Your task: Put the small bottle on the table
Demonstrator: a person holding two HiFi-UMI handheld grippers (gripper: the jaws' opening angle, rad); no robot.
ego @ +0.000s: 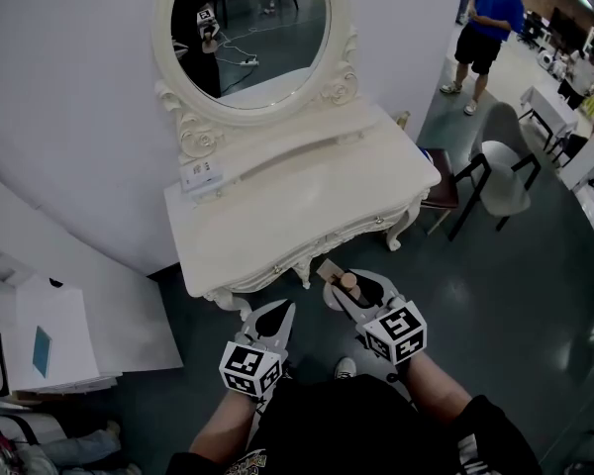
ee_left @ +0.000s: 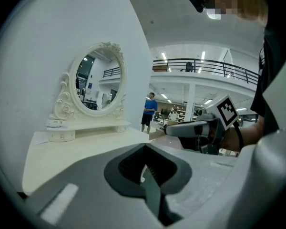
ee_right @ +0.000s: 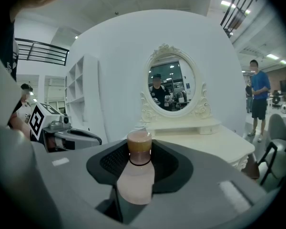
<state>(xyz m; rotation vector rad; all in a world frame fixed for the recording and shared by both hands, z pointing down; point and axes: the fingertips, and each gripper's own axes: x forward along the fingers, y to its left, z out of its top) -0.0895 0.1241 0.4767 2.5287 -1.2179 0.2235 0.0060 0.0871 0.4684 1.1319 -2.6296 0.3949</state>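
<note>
White flat boards (ego: 54, 339) lie on the floor to the left of the worktop (ego: 307, 206), against the curved wall. The left tool (ego: 269, 317) hangs over the dark floor just in front of the worktop's front edge. Its jaws are drawn narrow, nearly meeting, with nothing between them. An oval mirror (ego: 252, 33) in a carved white frame stands at the back of the worktop. The right tool (ego: 354, 290) is beside the left one, also just short of the front edge and nearer the worktop's right end. Its jaws are closed on the small bottle (ee_right: 137, 175). The bottle stands upright in the grip, pale pink with a tan cap, and is off the worktop. To the right of the worktop stands a grey chair (ego: 500, 176). Further off on that side is a person in a blue top (ego: 490, 13).
</note>
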